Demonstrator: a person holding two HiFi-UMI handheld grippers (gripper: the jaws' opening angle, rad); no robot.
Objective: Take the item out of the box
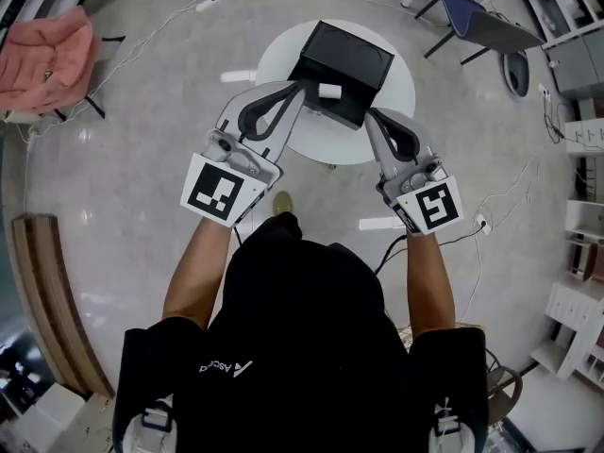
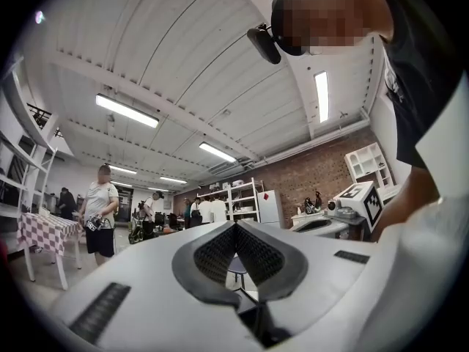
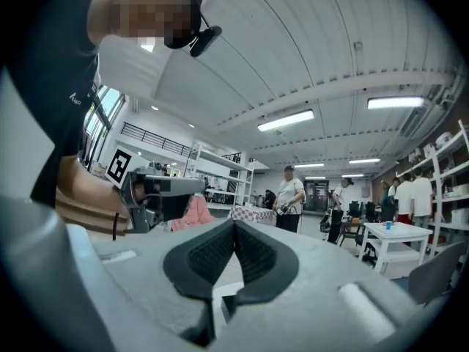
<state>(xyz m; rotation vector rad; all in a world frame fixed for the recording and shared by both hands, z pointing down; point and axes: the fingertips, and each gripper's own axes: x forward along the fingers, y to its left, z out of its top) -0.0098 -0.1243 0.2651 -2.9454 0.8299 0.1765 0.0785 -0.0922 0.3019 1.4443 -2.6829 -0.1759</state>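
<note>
A black open box (image 1: 342, 66) stands on a small round white table (image 1: 396, 97) in the head view. A small white piece (image 1: 328, 91) shows at the box's near rim. My left gripper (image 1: 294, 91) reaches to the box's near left corner, and its pads meet with nothing between them (image 2: 234, 229). Close to the box's near right corner is my right gripper (image 1: 371, 116), also shut and empty (image 3: 234, 226). Both gripper views look level across the room and up at the ceiling, so neither shows the box. What lies inside the box is too dark to tell.
A pink cloth (image 1: 47, 50) lies over a chair at the far left, and a blue chair (image 1: 481, 17) stands at the far right. A wooden bench (image 1: 47, 291) runs along the left, shelves along the right. People stand far off (image 2: 99, 211) (image 3: 292, 196).
</note>
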